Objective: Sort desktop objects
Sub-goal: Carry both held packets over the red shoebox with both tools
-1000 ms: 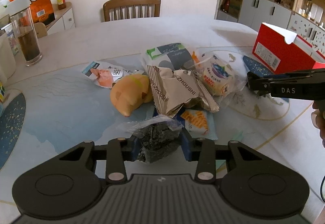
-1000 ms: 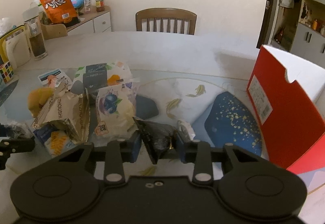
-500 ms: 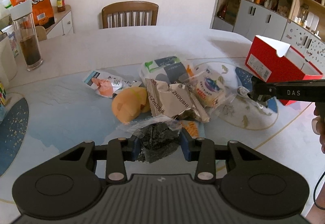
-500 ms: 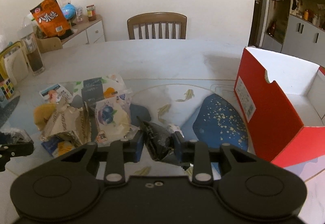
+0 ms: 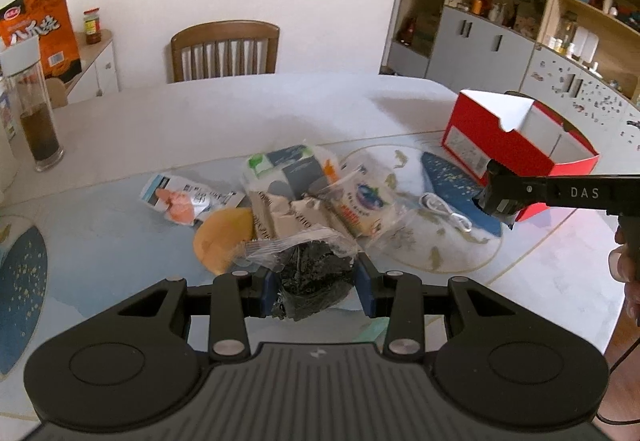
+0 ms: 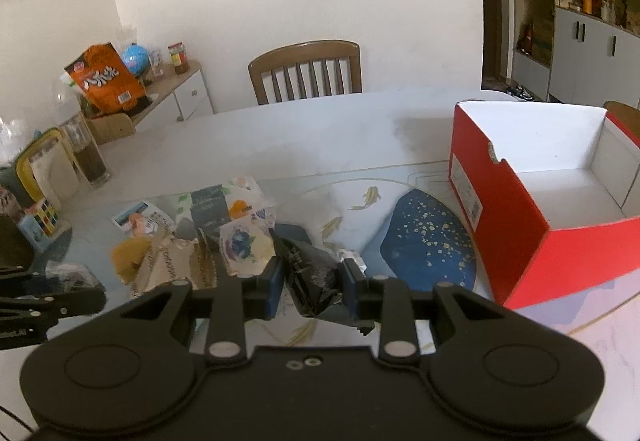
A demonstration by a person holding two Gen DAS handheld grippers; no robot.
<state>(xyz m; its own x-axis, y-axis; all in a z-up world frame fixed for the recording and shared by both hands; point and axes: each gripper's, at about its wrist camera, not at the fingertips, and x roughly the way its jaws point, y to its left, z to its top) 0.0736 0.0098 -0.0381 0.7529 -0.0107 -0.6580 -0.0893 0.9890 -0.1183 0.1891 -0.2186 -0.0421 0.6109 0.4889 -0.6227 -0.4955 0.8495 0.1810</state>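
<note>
Now seaweed pkt (image 5: 313,283) pinched in left hand-held gripper (image 5: 316,291)

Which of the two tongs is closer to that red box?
The right tongs, shut on a dark packet, sit just left of the red box. The left tongs, shut on a seaweed packet, are farther, beyond the snack pile.

The left tool (image 5: 316,287) grips a dark seaweed packet (image 5: 312,281) above the snack pile (image 5: 316,201).
</note>
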